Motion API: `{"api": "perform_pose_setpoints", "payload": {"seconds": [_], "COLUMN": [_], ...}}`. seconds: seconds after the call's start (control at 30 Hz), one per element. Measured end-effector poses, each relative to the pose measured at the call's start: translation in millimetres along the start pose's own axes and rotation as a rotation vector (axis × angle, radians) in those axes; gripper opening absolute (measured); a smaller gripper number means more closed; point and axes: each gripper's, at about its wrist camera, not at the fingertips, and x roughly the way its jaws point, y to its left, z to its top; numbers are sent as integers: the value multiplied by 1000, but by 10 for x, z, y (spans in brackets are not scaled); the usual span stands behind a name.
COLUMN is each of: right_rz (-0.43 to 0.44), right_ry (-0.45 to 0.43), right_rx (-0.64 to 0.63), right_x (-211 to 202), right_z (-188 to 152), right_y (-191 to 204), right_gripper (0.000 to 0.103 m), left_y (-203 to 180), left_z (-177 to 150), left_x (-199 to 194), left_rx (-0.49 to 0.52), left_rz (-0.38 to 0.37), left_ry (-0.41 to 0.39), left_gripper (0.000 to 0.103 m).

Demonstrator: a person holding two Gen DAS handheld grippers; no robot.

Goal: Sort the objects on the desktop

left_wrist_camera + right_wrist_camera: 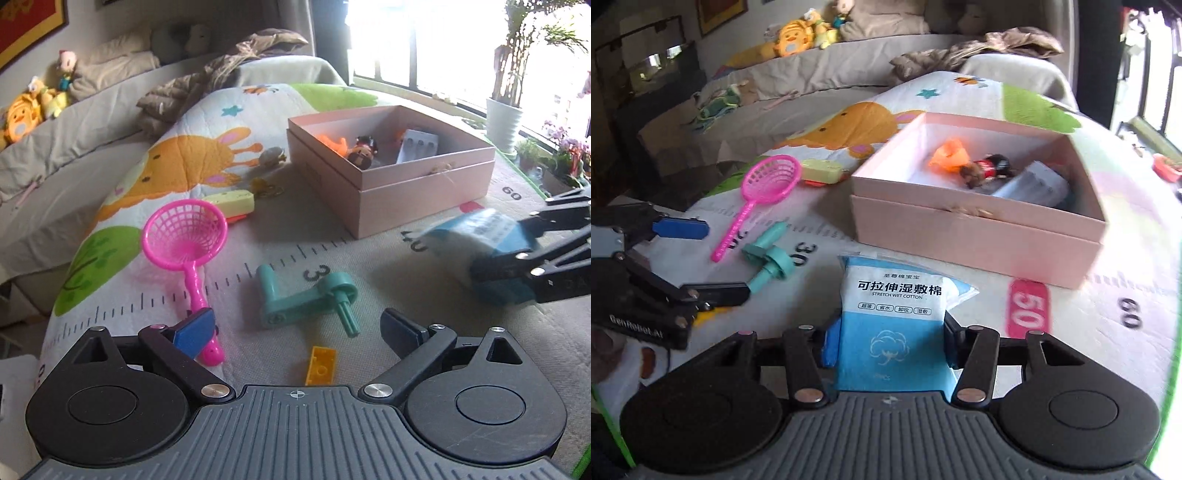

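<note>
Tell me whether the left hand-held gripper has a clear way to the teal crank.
Probably yes: the left hand-held gripper stands open and empty, the teal crank lies just ahead with nothing between them.

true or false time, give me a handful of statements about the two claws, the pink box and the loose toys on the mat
1. The right claw is closed on a blue and white cotton pad pack. True.
2. The left claw is gripping the pink net scoop. False: its fingers stand wide apart with nothing between them; the scoop lies on the mat.
3. The pink box is open and already has items inside. True: an orange toy and a small figure lie in it.
4. The teal crank handle is inside the box. False: it lies on the mat, ahead of the left claw.
5. A yellow brick lies on the mat near the left claw. True.
</note>
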Motion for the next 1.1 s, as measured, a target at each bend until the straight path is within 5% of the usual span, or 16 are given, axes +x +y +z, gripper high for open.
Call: {"api": "perform_pose_setpoints", "payload": {"seconds": [0.27, 0.4, 0.53, 0.87, 1.1], "right_rz": [-52, -59, -37, -23, -29], "right_ry": [-31, -41, -43, -75, -288], "right_rx": [47, 14, 18, 22, 62], "right_x": [-249, -218, -216, -571, -1207], "right_z": [-323, -324, -309, -348, 77], "right_y": [-103, -44, -22, -15, -251], "right_gripper": [52, 52, 51, 51, 50], "left_y": [-27, -18, -53, -434, -547], "left_z": [218, 227, 168, -48, 560], "left_x": [522, 443, 355, -500, -860], "left_rx": [-139, -146, -124, 59, 66], "left_rz": [22, 18, 32, -11, -57], "left_ry": [143, 142, 137, -80, -281], "left_gripper": [99, 76, 76, 76, 76]}}
